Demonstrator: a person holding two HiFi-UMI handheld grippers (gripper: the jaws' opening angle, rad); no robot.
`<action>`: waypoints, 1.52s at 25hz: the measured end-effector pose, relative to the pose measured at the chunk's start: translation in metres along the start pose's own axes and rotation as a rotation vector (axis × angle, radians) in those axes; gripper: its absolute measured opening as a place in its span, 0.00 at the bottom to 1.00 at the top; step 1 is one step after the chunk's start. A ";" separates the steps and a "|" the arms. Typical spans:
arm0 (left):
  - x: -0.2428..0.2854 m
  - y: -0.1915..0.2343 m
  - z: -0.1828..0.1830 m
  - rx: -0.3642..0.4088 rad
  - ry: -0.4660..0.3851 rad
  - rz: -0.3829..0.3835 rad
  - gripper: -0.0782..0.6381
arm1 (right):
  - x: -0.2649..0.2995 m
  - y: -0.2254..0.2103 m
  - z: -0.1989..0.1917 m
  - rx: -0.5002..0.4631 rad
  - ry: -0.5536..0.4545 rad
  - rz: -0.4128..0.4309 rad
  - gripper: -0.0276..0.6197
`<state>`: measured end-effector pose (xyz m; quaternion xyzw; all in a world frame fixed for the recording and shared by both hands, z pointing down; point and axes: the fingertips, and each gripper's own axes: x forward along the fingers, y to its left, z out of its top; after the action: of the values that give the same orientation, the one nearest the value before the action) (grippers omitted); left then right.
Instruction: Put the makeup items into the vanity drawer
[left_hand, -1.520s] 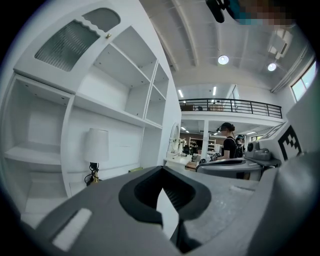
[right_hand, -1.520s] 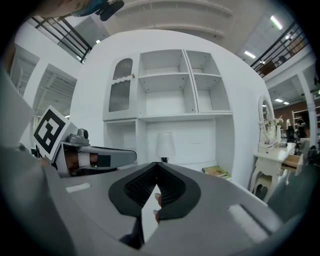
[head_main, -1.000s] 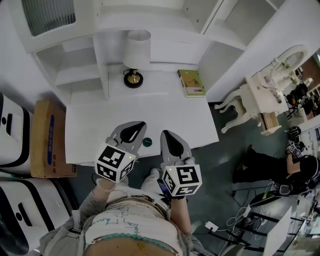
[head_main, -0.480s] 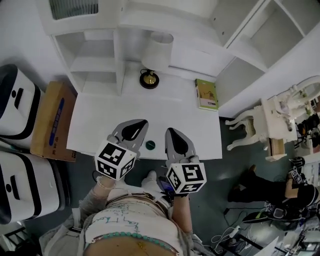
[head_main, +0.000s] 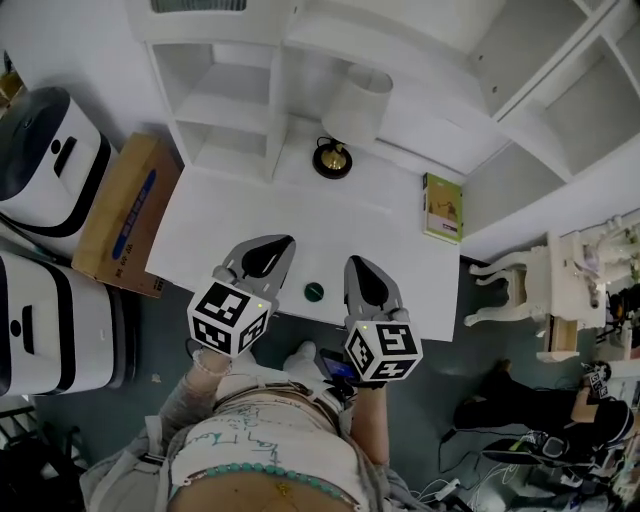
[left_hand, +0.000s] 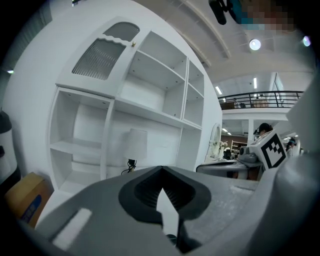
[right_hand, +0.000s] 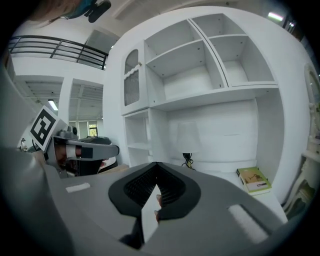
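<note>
Lamp (head_main: 335, 152): at the back of the table (head_main: 250, 230)
Book (head_main: 441, 208): right of the lamp
Round item (head_main: 314, 291): at the table's front edge

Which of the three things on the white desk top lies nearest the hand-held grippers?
The small dark green round item at the white desk's front edge; the white-shaded lamp and the green book stand at the back.

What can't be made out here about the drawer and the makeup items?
- No drawer shows: in the head view the white desk hides its own front under the top. The grey left claw and right claw fill the lower part of their gripper views.
- Small dark-green round thing at the desk's near edge: too small to identify as makeup.
- Green book cover print: too small in every view.
</note>
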<state>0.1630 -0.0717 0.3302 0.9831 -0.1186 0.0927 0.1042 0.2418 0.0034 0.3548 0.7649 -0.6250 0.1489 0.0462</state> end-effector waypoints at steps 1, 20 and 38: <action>-0.001 0.002 -0.001 -0.003 0.001 0.012 0.11 | 0.002 -0.001 -0.002 -0.002 0.009 0.007 0.09; -0.021 0.024 -0.016 -0.046 0.028 0.132 0.11 | 0.031 -0.002 -0.052 -0.057 0.178 0.102 0.09; -0.023 0.025 -0.024 -0.056 0.041 0.129 0.11 | 0.045 -0.002 -0.104 -0.099 0.326 0.121 0.09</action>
<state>0.1304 -0.0854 0.3533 0.9680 -0.1821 0.1158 0.1279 0.2339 -0.0123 0.4670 0.6883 -0.6609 0.2424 0.1754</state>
